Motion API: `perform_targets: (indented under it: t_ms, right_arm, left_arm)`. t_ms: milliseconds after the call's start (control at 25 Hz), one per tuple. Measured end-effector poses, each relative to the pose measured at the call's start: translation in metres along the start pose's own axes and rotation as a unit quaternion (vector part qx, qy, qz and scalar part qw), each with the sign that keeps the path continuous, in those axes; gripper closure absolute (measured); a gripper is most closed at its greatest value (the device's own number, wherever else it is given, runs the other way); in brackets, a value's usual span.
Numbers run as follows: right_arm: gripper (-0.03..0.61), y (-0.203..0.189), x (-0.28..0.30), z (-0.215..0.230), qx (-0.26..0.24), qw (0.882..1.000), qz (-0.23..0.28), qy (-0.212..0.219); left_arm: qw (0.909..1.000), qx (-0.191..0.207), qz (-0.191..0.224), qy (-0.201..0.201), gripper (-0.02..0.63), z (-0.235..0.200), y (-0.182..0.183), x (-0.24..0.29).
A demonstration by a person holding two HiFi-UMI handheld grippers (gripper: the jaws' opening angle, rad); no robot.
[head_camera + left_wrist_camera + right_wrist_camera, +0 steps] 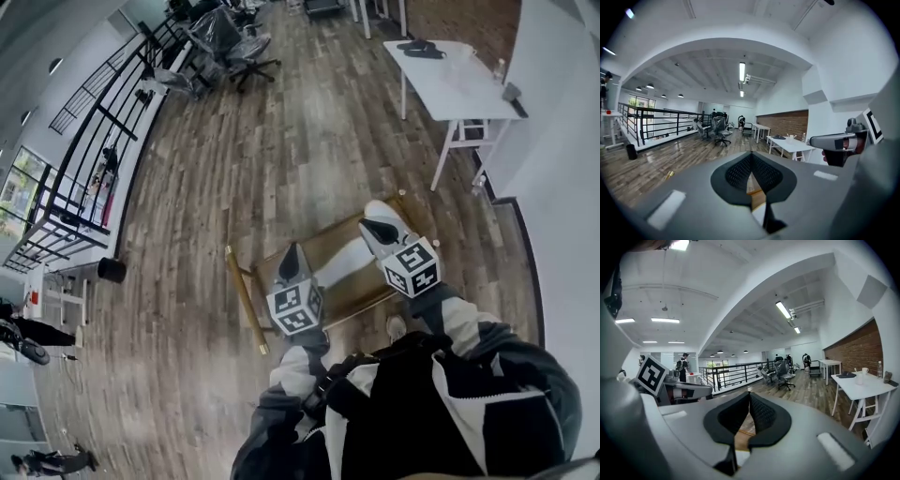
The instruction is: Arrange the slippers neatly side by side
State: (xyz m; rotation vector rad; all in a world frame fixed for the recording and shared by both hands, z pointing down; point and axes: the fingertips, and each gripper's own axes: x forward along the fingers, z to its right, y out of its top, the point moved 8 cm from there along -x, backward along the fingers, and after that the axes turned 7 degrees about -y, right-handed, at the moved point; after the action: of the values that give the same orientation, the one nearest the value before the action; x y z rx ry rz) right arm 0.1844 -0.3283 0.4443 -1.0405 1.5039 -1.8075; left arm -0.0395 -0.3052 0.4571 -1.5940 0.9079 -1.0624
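The left gripper (751, 164) has its jaws pressed together with nothing between them. Its dark, mesh-textured pads meet in a single seam inside the smooth grey shell. The right gripper (750, 403) is closed the same way and also holds nothing. In the head view the left gripper (292, 255) and right gripper (377, 226) are held out side by side, apart from each other, each with a black-and-white marker cube behind its jaws.

Under them on the floor (281, 141) lies a brown board (333, 246) with a pale band across it and a brass-coloured bar (244, 295) along its left edge.

Beyond, to the right, stands a white table (459, 89) on thin white legs. The slippers (420, 49), dark and flat, lie together at its far end, well apart from both grippers. Open plank floor lies between the grippers and the table. The same table (862, 383) also bears a white cup (865, 371) and a clear bottle (880, 366) nearer this end.

Farther off stand office chairs (234, 42) wrapped in plastic, and a black metal railing (103, 131) runs along the left side with a black round bin (112, 270) at its foot. A brick wall (858, 350) runs behind the table.
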Motion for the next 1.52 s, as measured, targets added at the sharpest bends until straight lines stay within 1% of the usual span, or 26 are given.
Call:
perform_targets:
  t_ms: [80,160,240,360,440,560,680,800,880,920,960,1000,1040,1120,1200,1240,1280,1320,1360,1440,1520]
  right_arm:
    - [0.569,0.0,0.013,0.006,-0.006,1.0,-0.004,0.024]
    - [0.569,0.001,0.023,0.011,-0.005,0.999,-0.007,0.039]
    - [0.569,0.004,0.031,0.013,-0.002,0.999,-0.009,0.047]
    - [0.569,0.012,0.044,0.009,-0.006,0.998,-0.011,0.056]
    - [0.569,0.016,0.05,0.005,-0.008,0.998,-0.012,0.062]
    - [0.569,0.012,0.052,0.006,-0.008,0.998,-0.017,0.06]
    - [0.569,0.004,0.054,0.011,-0.007,0.998,-0.025,0.055]
    - [0.569,-0.003,0.051,0.017,-0.006,0.998,-0.035,0.05]
    - [0.569,-0.004,0.047,0.024,-0.004,0.998,-0.04,0.044]
    - [0.569,-0.004,0.045,0.027,-0.004,0.998,-0.041,0.042]
    - [0.569,-0.005,0.043,0.03,-0.005,0.998,-0.041,0.04]
    - [0.568,-0.005,0.041,0.034,-0.006,0.998,-0.041,0.038]
    - [0.569,-0.005,0.038,0.038,-0.006,0.999,-0.04,0.036]
    - [0.569,-0.005,0.032,0.048,-0.006,0.999,-0.04,0.028]
    - [0.569,-0.007,0.025,0.056,-0.006,0.999,-0.041,0.018]
    - [0.569,-0.009,0.02,0.059,-0.006,0.999,-0.043,0.013]
    - [0.569,-0.011,0.016,0.062,-0.006,0.999,-0.045,0.008]
    - [0.568,-0.012,0.012,0.065,-0.006,0.999,-0.046,0.003]
    - [0.568,-0.012,0.009,0.068,-0.007,0.999,-0.046,-0.001]
    - [0.568,-0.011,0.003,0.075,-0.011,0.999,-0.046,-0.009]
    - [0.568,-0.012,-0.003,0.084,-0.012,0.999,-0.046,-0.018]
  left_arm:
    - [0.9998,0.004,0.005,0.021,0.601,0.001,0.003,0.005]
    - [0.9993,0.012,0.009,0.033,0.601,0.003,0.008,0.009]
    - [0.9991,0.013,0.008,0.039,0.601,0.001,0.011,0.01]
    - [0.9991,0.004,0.003,0.043,0.601,-0.011,0.013,0.01]
    - [0.9992,0.001,-0.001,0.041,0.601,-0.017,0.012,0.01]
    - [0.9997,0.005,-0.01,0.024,0.601,-0.016,0.004,0.016]
    - [0.9996,0.016,-0.024,0.006,0.601,-0.016,-0.009,0.024]
    - [0.9976,0.028,-0.059,-0.026,0.601,-0.013,-0.025,0.034]
    - [0.9928,0.041,-0.096,-0.059,0.601,-0.009,-0.04,0.047]
    - [0.9882,0.055,-0.12,-0.078,0.601,-0.006,-0.049,0.054]
    - [0.9816,0.076,-0.146,-0.097,0.601,-0.002,-0.059,0.062]
    - [0.9728,0.102,-0.173,-0.115,0.601,0.003,-0.069,0.071]
    - [0.9619,0.131,-0.201,-0.131,0.601,0.008,-0.08,0.081]
    - [0.9364,0.183,-0.255,-0.157,0.601,0.019,-0.104,0.098]
    - [0.9107,0.218,-0.302,-0.179,0.601,0.027,-0.131,0.112]
    - [0.8977,0.227,-0.325,-0.192,0.6,0.032,-0.147,0.116]
    - [0.8846,0.232,-0.348,-0.206,0.554,0.035,-0.163,0.12]
    - [0.8726,0.234,-0.369,-0.219,0.482,0.037,-0.177,0.123]
    - [0.8631,0.235,-0.385,-0.226,0.464,0.038,-0.189,0.127]
    - [0.851,0.24,-0.406,-0.232,0.431,0.039,-0.203,0.136]
    - [0.8387,0.254,-0.421,-0.235,0.399,0.043,-0.212,0.144]
